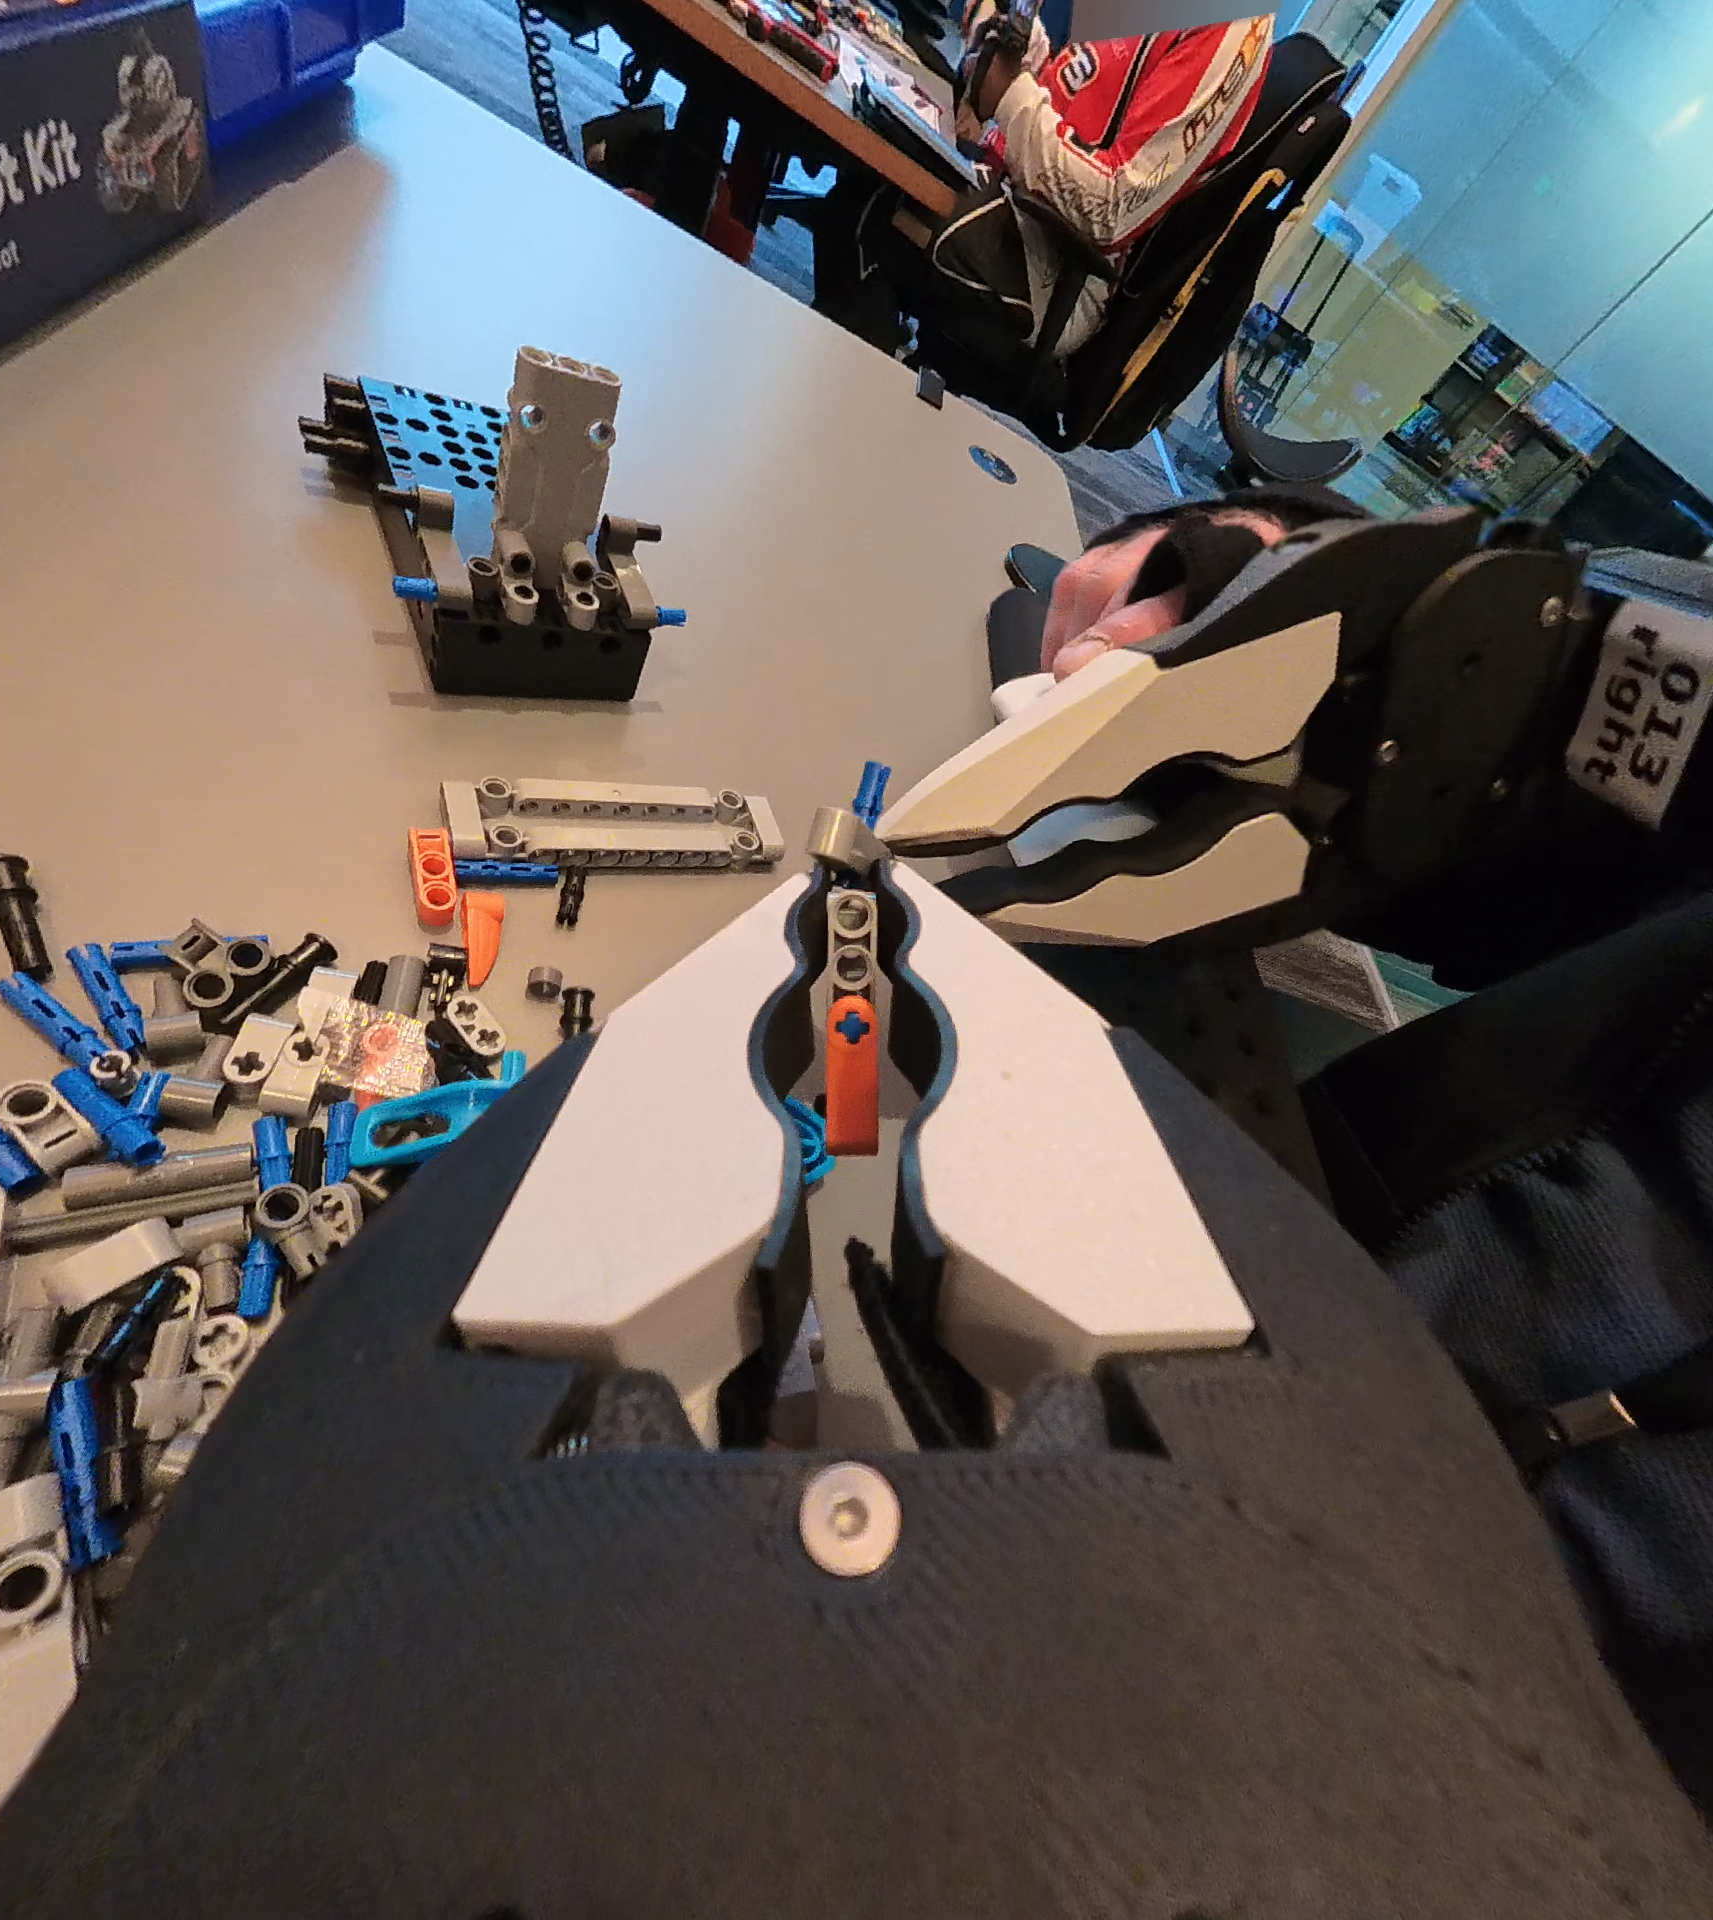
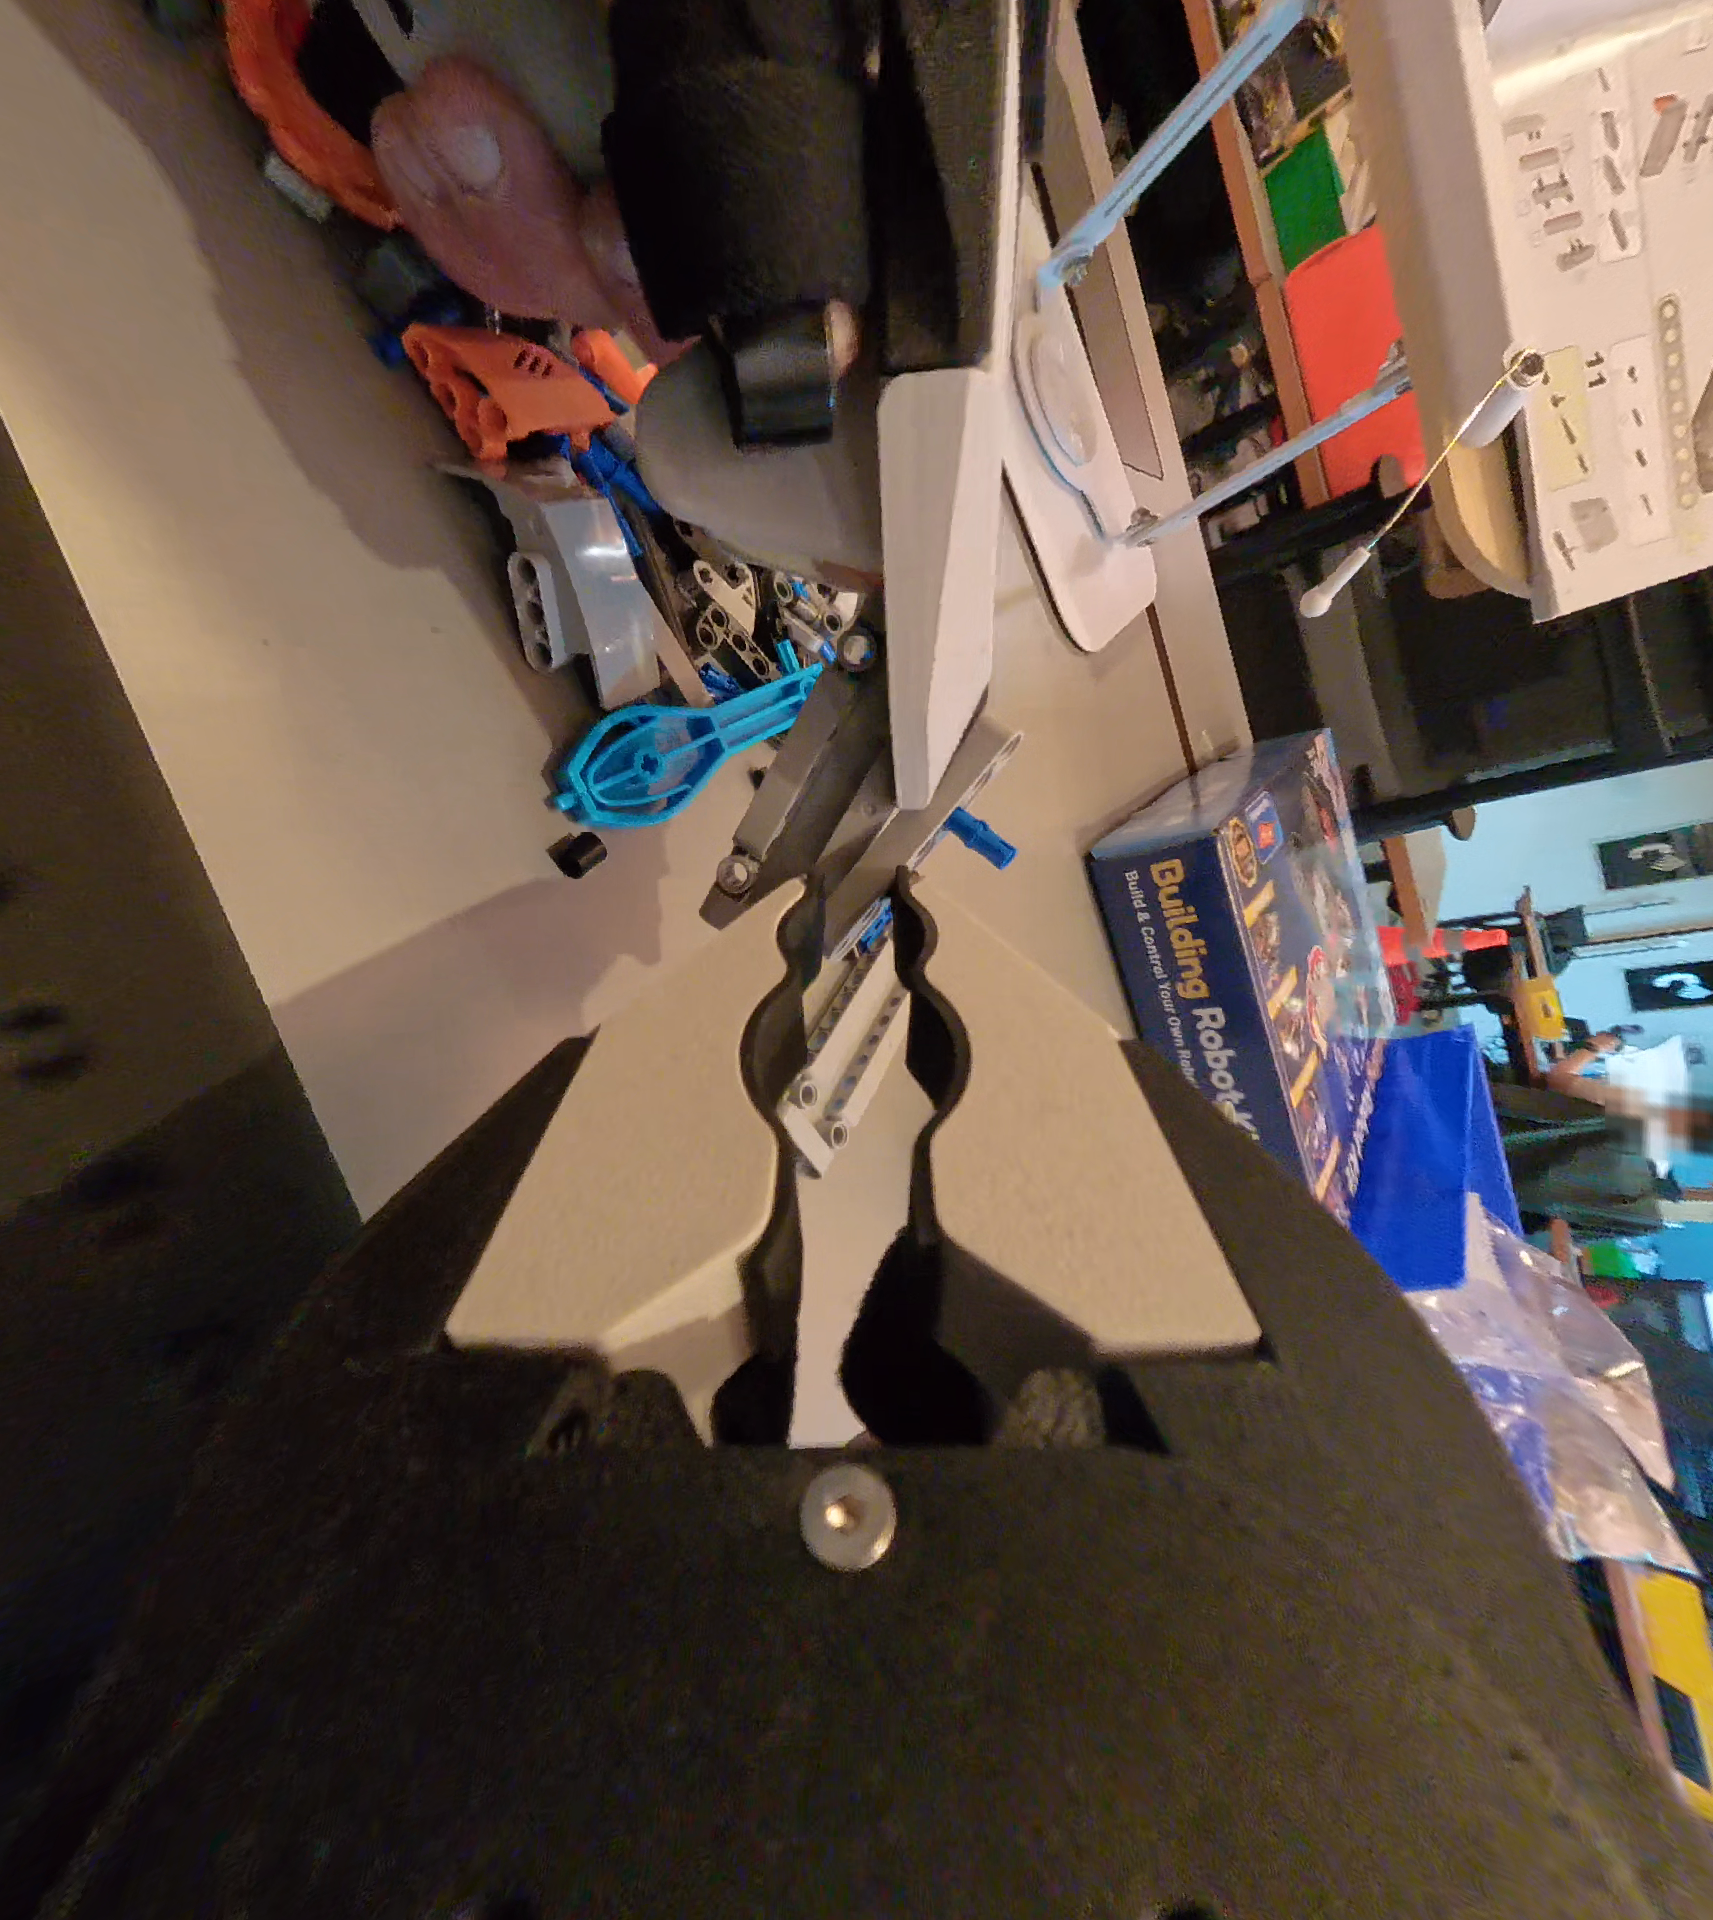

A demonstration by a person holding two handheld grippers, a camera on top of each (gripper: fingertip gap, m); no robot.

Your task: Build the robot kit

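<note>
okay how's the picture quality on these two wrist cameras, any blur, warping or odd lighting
Left wrist view: sharp and evenly lit around the left claw and the loose parts pile, with fisheye bending at the edges. Right wrist view: dimmer and warmer, a hard shadow across the table, the hand close and soft, one mosaic patch far right.

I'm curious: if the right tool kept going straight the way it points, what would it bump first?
Probably the small grey piece held by the left tool; the right tool points right at it, tip nearly touching, though depth is unclear.
</note>
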